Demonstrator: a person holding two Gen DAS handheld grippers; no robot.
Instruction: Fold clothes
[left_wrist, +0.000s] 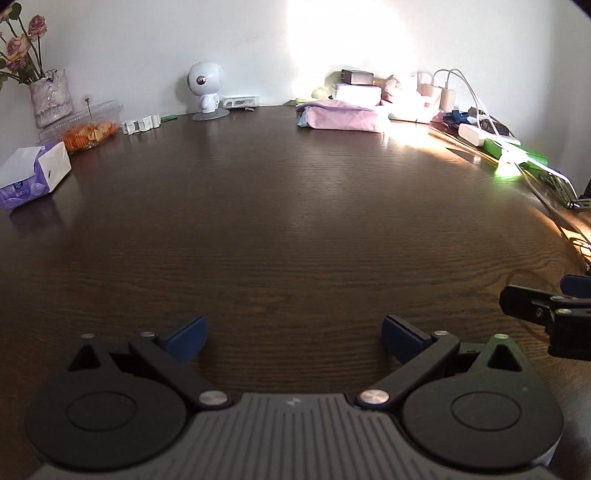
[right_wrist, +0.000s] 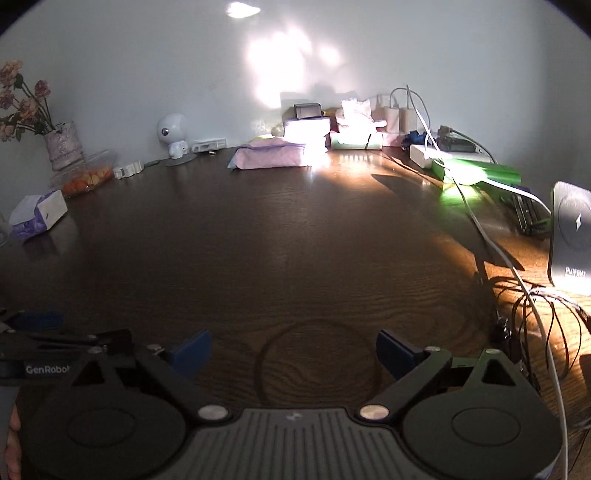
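Observation:
A folded pink cloth (left_wrist: 343, 119) lies at the far side of the dark wooden table (left_wrist: 280, 206); it also shows in the right wrist view (right_wrist: 271, 157). My left gripper (left_wrist: 293, 338) is open and empty, low over the near part of the table. My right gripper (right_wrist: 293, 350) is open and empty, also over the near table (right_wrist: 258, 240). Part of the right gripper (left_wrist: 546, 310) shows at the right edge of the left wrist view. Part of the left gripper (right_wrist: 40, 339) shows at the left edge of the right wrist view.
Along the wall stand a vase of roses (left_wrist: 50, 98), a plastic food box (left_wrist: 86, 127), a tissue pack (left_wrist: 33, 171), a white robot figure (left_wrist: 207, 90), boxes and chargers (right_wrist: 391, 114). A green box (right_wrist: 480, 173), cables (right_wrist: 517, 280) and a charging stand (right_wrist: 572, 232) crowd the right side.

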